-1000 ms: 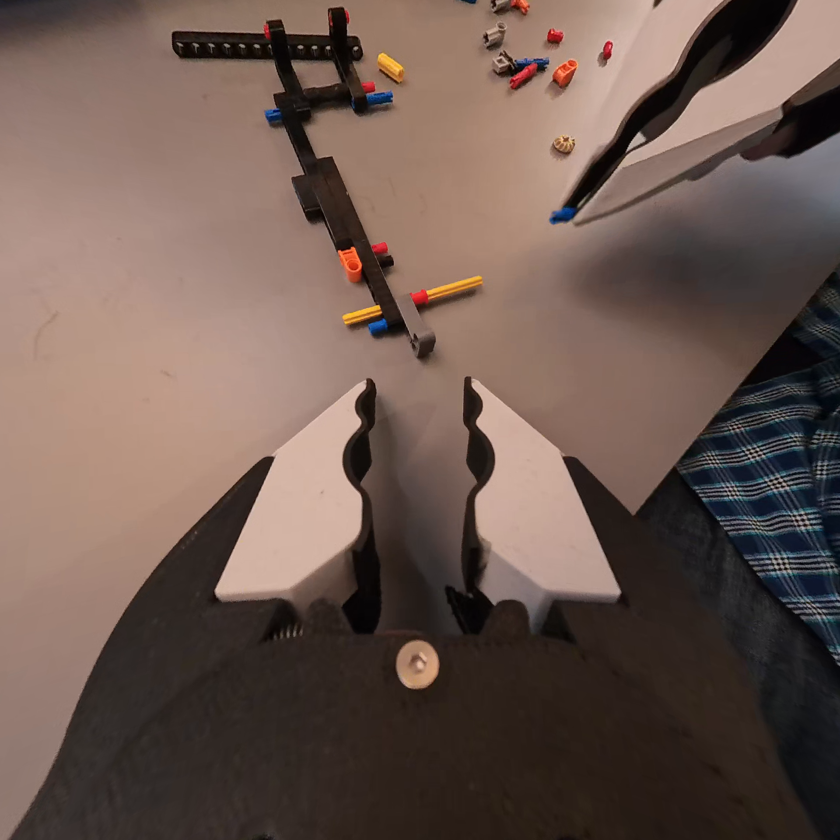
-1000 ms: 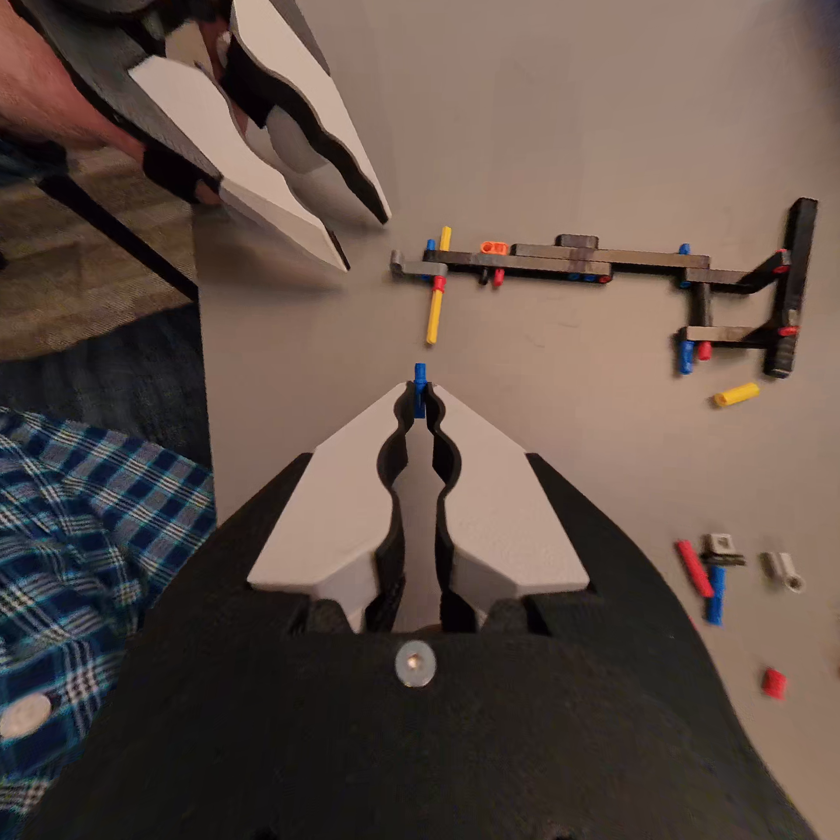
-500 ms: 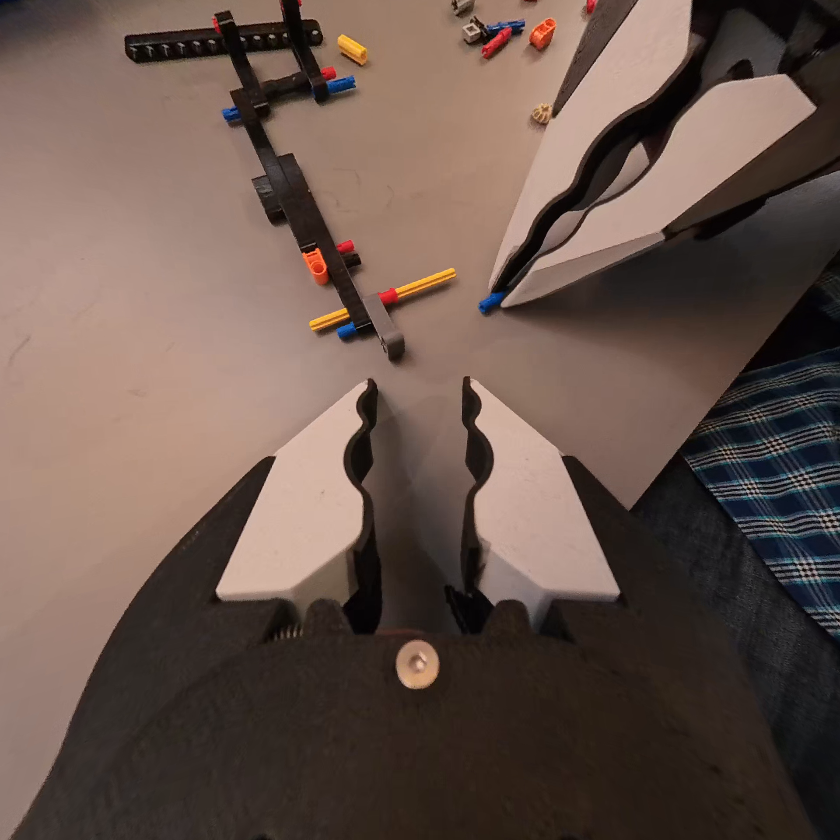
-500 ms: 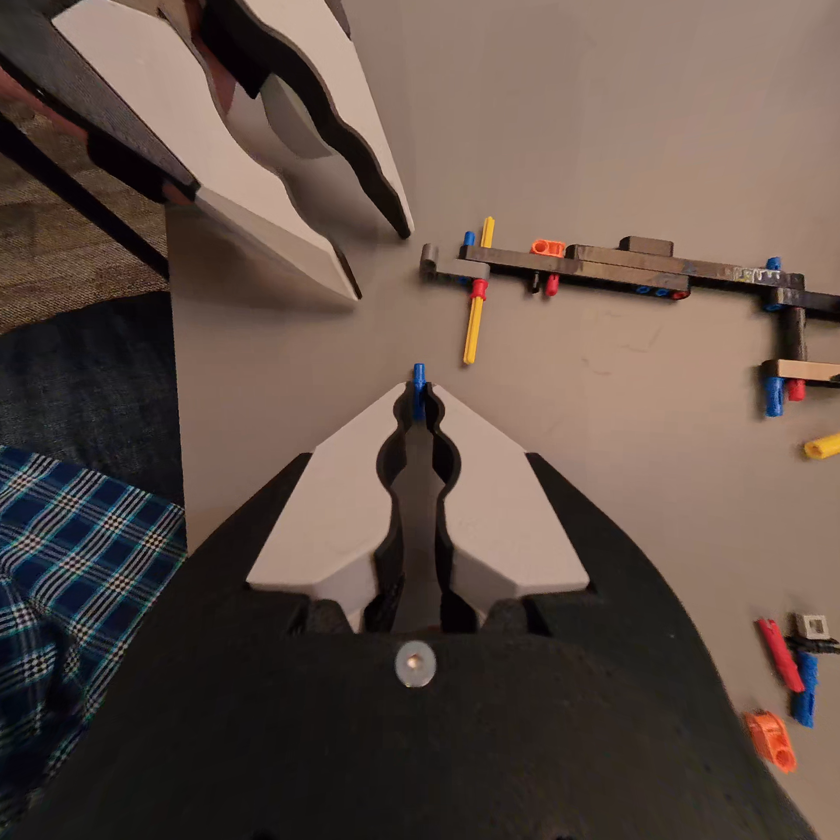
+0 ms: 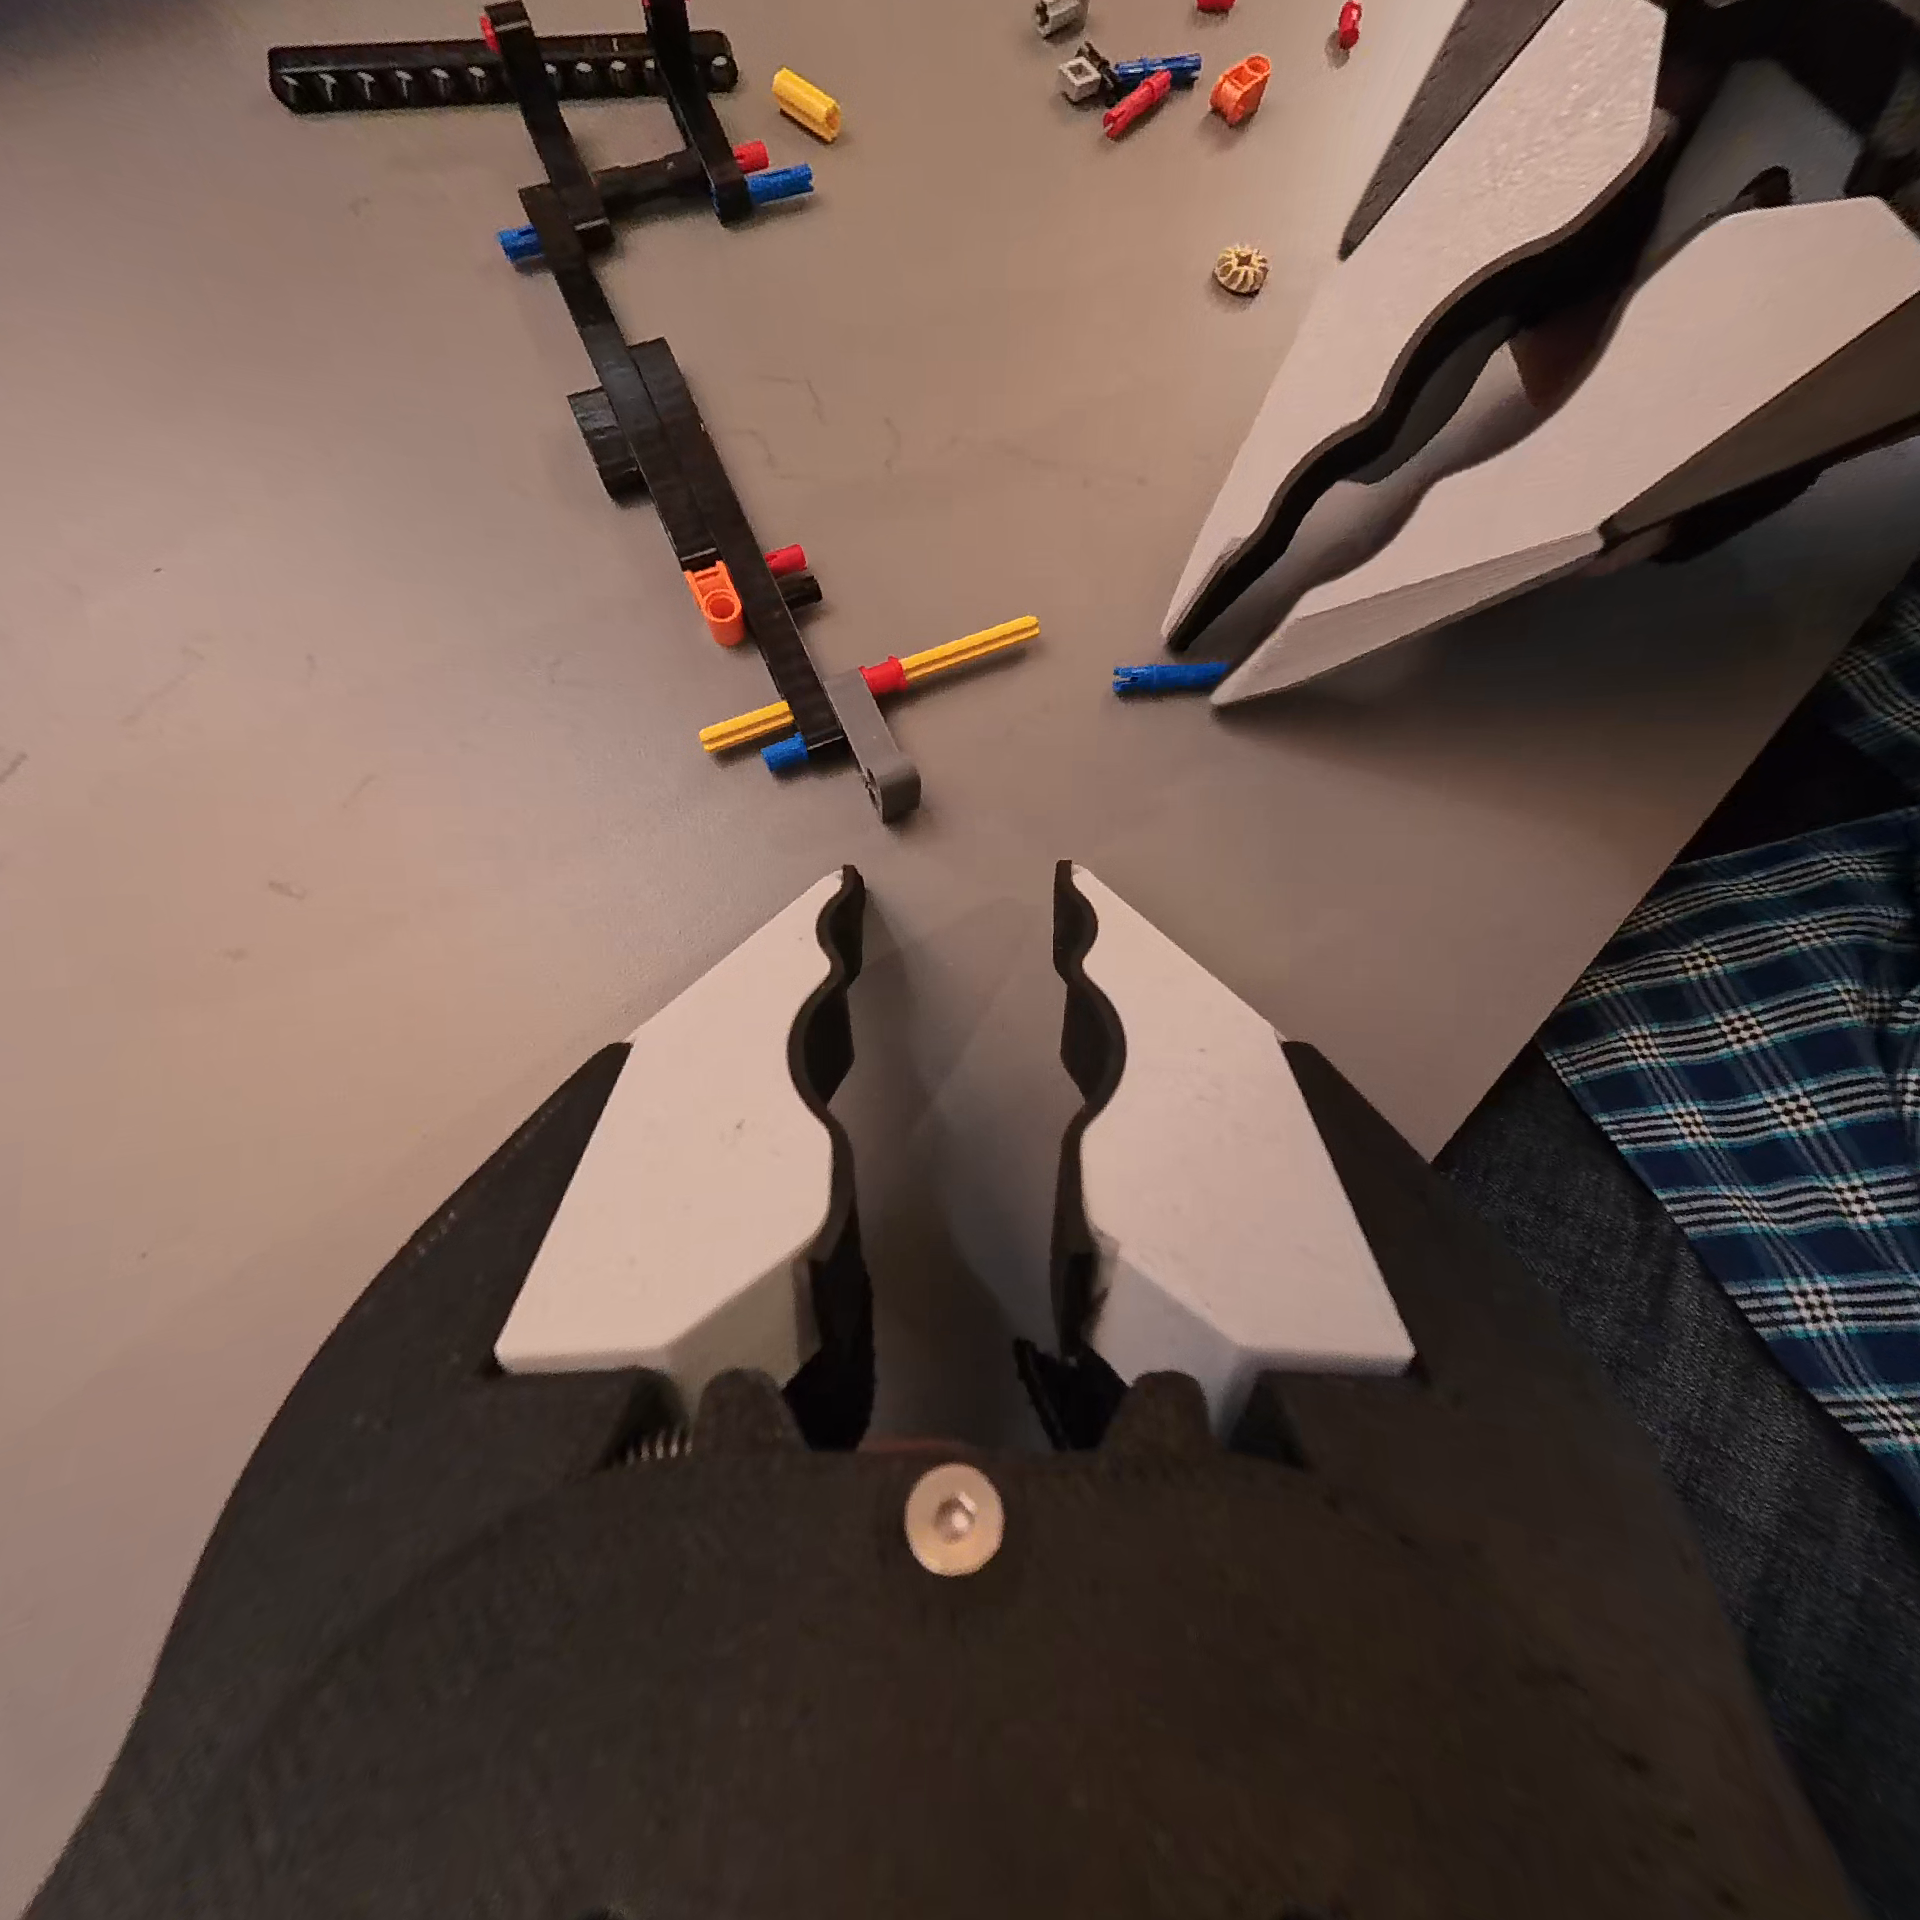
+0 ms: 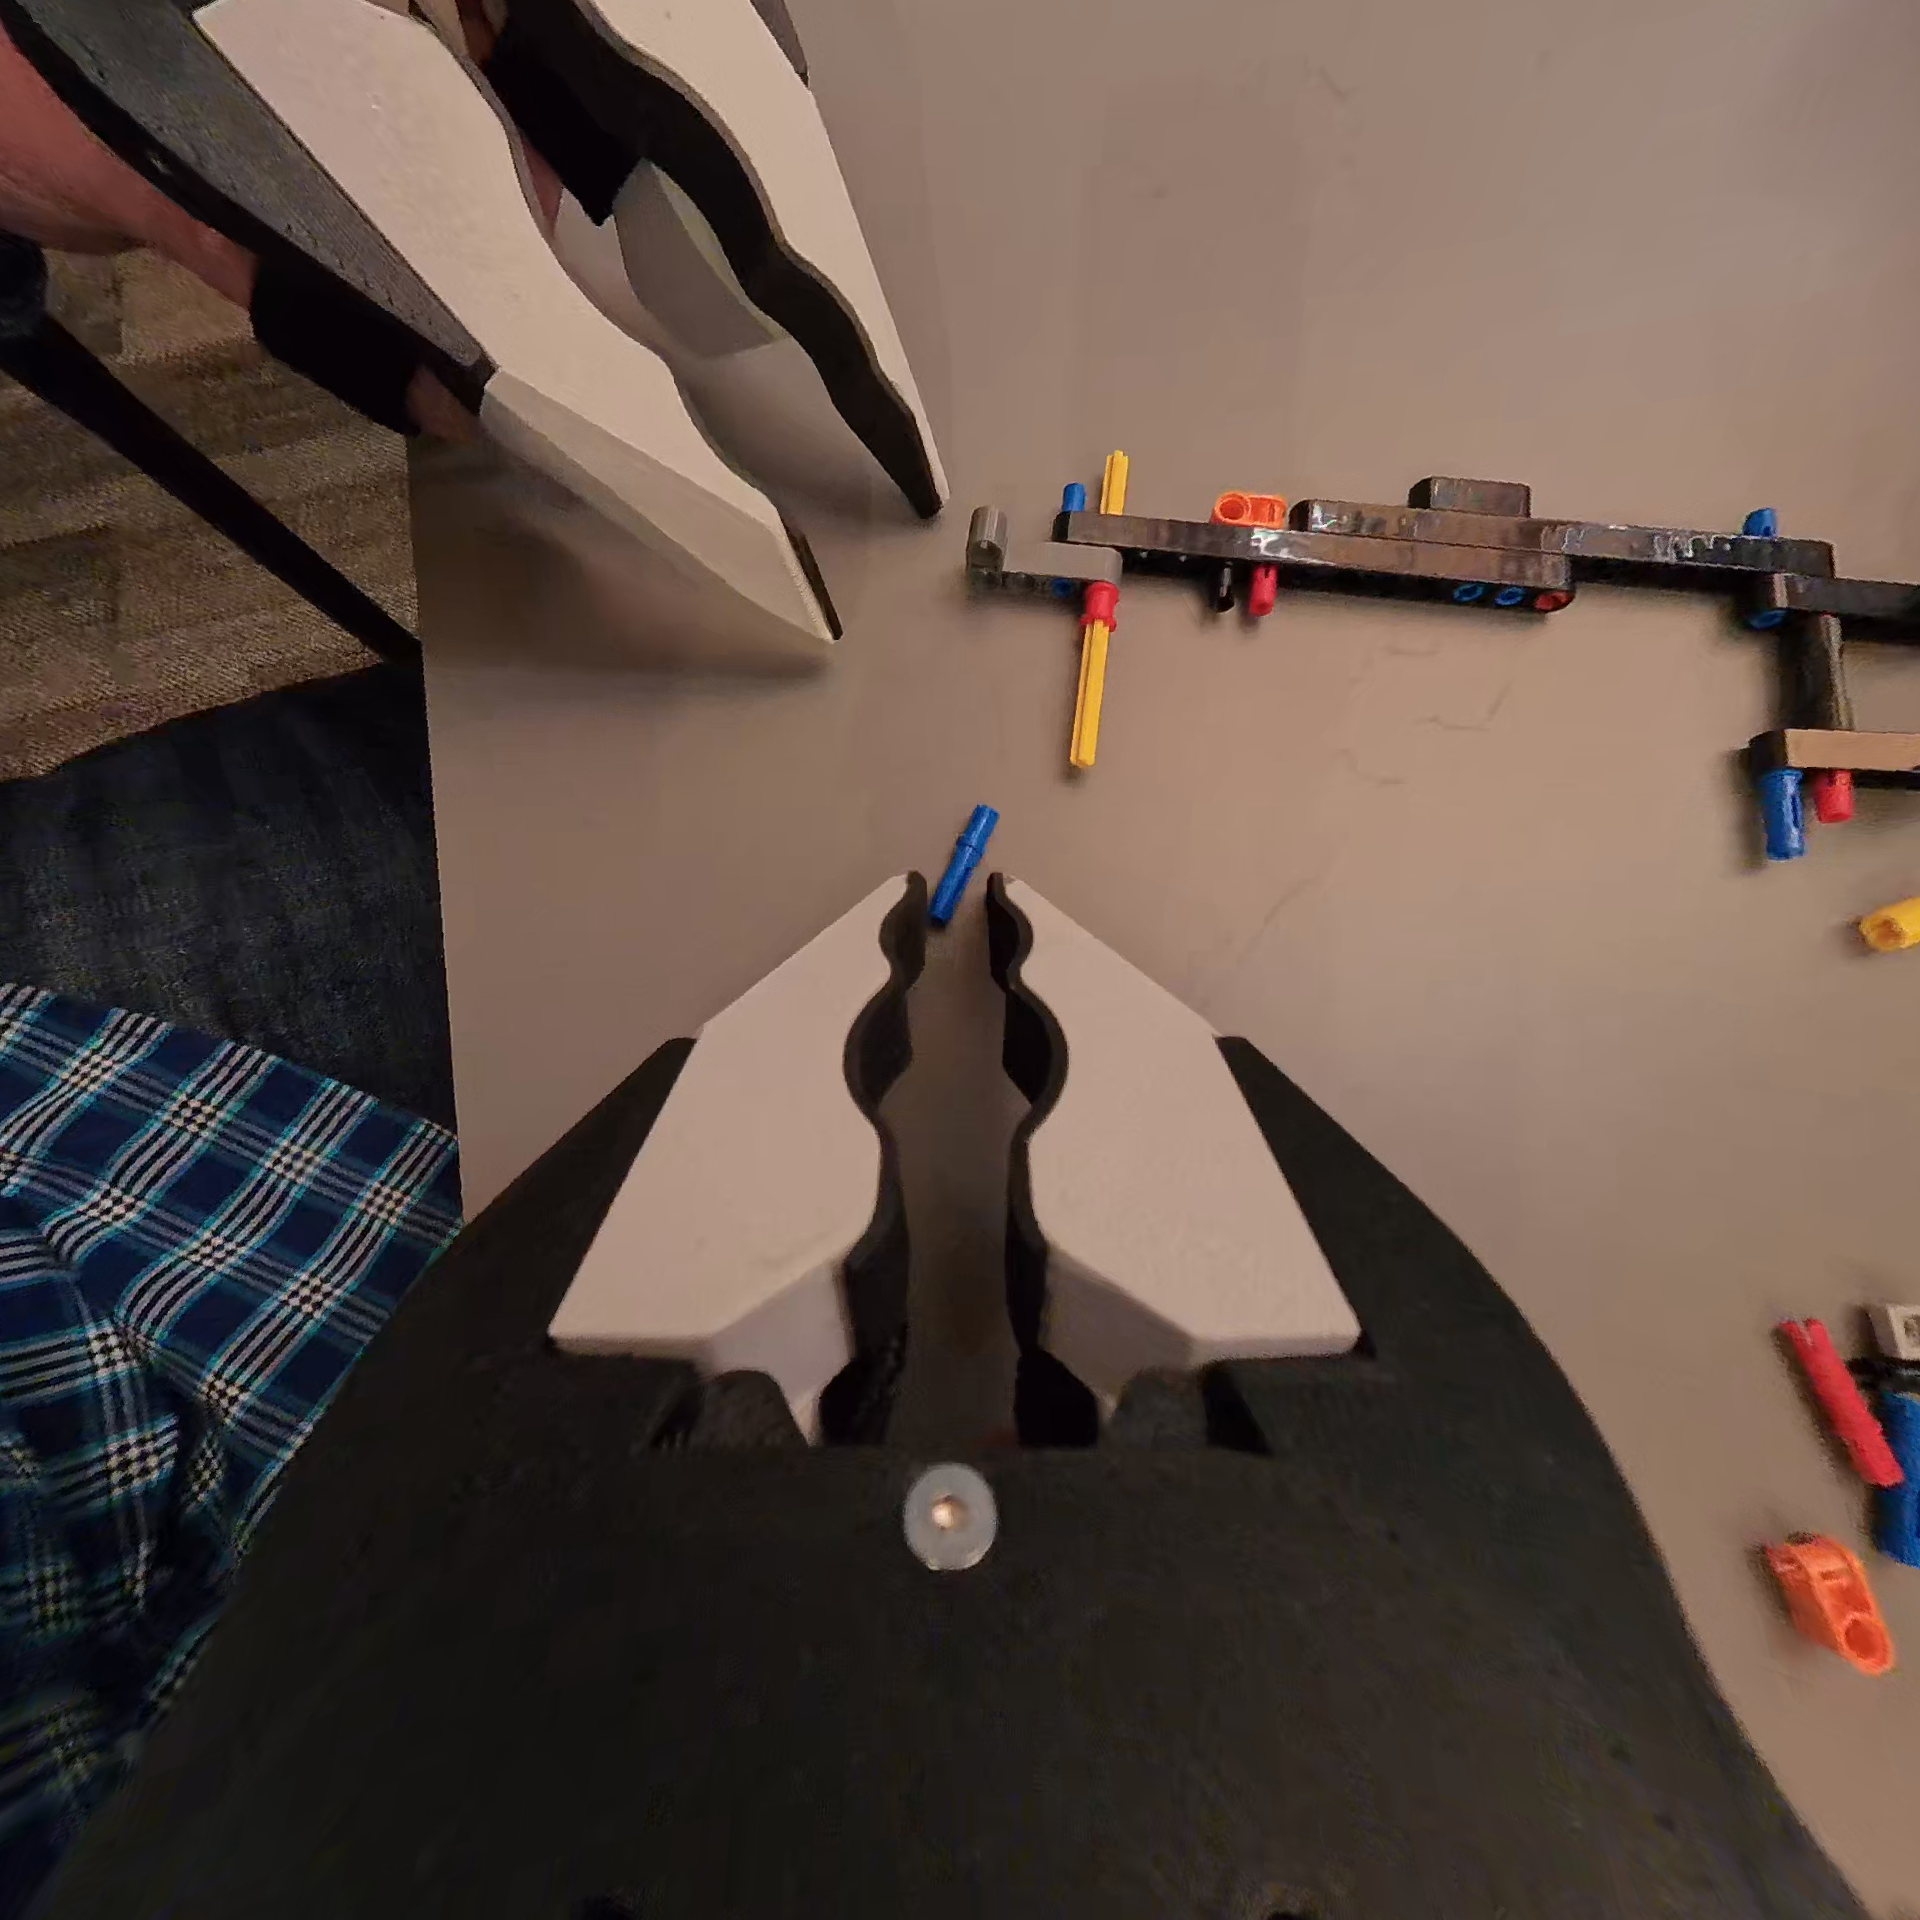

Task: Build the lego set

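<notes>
Left wrist view: your left gripper (image 5: 954, 883) hovers over the grey table (image 5: 312, 831), jaws parted with nothing between them, tips just short of the grey end of the black lego frame (image 5: 665, 436)
Blue pin (image 5: 1169, 677): lies flat at your right gripper's (image 5: 1200, 665) tips
Loose parts (image 5: 1143, 83): scattered beyond, top right
Right wrist view: your right gripper (image 6: 951, 883) stands slightly open; the blue pin (image 6: 963, 864) lies loose between its tips, tilted, not clamped
Lego frame (image 6: 1455, 551): ahead, yellow axle (image 6: 1091, 675) pointing back toward you
</notes>
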